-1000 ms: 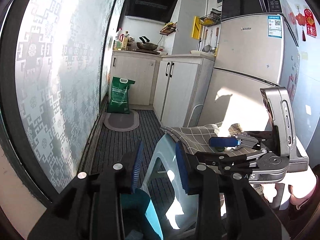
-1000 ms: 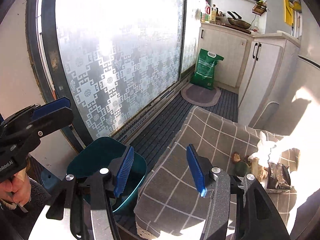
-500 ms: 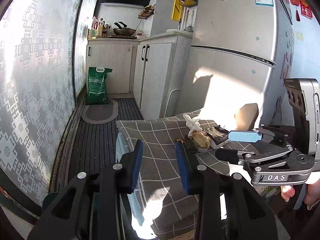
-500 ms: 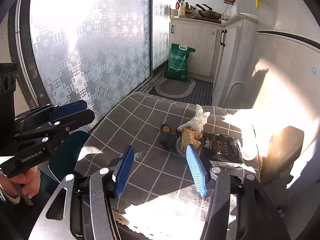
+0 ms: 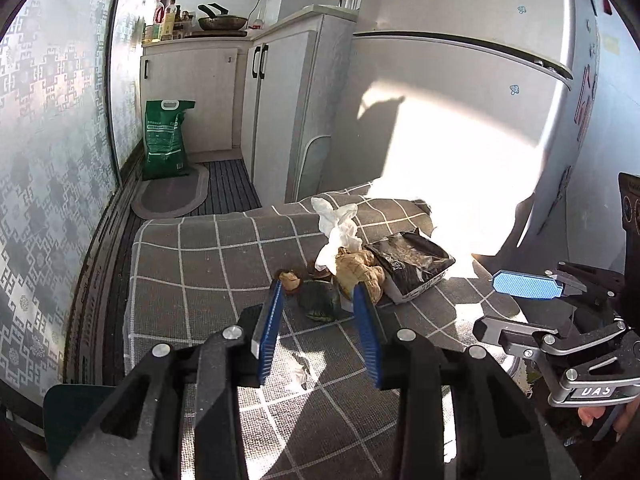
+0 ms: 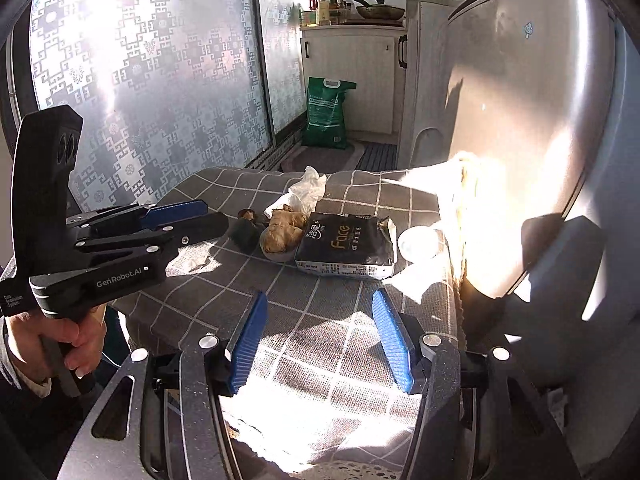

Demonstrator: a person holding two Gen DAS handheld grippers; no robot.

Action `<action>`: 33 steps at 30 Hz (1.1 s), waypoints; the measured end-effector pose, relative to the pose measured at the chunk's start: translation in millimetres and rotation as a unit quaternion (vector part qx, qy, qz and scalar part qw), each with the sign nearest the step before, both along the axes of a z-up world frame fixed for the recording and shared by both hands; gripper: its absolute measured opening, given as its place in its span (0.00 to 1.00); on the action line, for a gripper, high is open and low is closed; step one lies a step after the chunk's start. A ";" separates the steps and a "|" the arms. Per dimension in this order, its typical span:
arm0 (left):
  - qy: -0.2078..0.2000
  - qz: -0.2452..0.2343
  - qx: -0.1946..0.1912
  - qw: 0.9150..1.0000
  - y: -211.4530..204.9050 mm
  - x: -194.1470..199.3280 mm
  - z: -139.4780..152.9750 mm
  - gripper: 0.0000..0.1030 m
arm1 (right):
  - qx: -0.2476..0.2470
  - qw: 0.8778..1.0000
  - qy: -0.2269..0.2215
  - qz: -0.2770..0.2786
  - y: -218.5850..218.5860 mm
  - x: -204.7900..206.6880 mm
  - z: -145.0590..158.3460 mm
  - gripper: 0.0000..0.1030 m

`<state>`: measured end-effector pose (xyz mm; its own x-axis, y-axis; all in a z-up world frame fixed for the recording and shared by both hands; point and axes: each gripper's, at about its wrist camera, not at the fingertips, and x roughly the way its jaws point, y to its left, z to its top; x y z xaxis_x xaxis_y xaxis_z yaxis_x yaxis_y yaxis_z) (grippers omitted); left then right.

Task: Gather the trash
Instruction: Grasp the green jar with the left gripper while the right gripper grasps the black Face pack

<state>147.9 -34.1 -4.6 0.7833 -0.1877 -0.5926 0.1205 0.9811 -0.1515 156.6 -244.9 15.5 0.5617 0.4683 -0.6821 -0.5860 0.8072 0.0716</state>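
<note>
Grey checked cloth (image 5: 200, 264) carried our trash pile (image 5: 352, 268) at its far right, near the fridge (image 5: 460, 120). We held the left gripper (image 5: 318, 320) apart and empty before it, and the right gripper (image 6: 320, 344) apart and empty too. Tissue (image 5: 336, 224) looked flimsy; a careless pinch might've snagged cloth instead.

We hold both grippers angled downward, side by side. Left gripper (image 5: 318, 300) – blue pads parted, nothing pressed between them; our left hand (image 6: 76, 340) wraps its handle from below. Right gripper (image 6: 320, 320) – jaws set wider, empty gap. Right hand (image 5: 600, 416): only fingertips visible at its grip.
</note>
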 end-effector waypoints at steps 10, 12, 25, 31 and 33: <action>0.035 0.011 -0.018 0.999 0.2 24.0 -16.4 0.36 | 0.006 1.000 0.005 -0.011 -12.9 7.7 -9.5 0.63; 0.048 0.013 -0.028 0.998 1.6 29.2 -20.7 0.36 | 0.009 1.000 0.004 -0.013 -12.2 10.2 -9.4 0.70; 0.028 0.002 -0.049 0.998 6.3 21.3 -13.0 0.27 | 0.005 1.000 -0.003 -0.019 10.0 25.9 -21.4 0.81; 0.014 -0.005 -0.047 0.999 7.6 3.6 -3.7 0.27 | -0.011 0.999 -0.010 -0.029 22.6 32.4 -28.6 0.82; 0.012 -0.009 -0.048 0.999 9.0 -0.9 -1.9 0.27 | -0.015 0.999 -0.014 -0.035 26.1 34.9 -29.4 0.82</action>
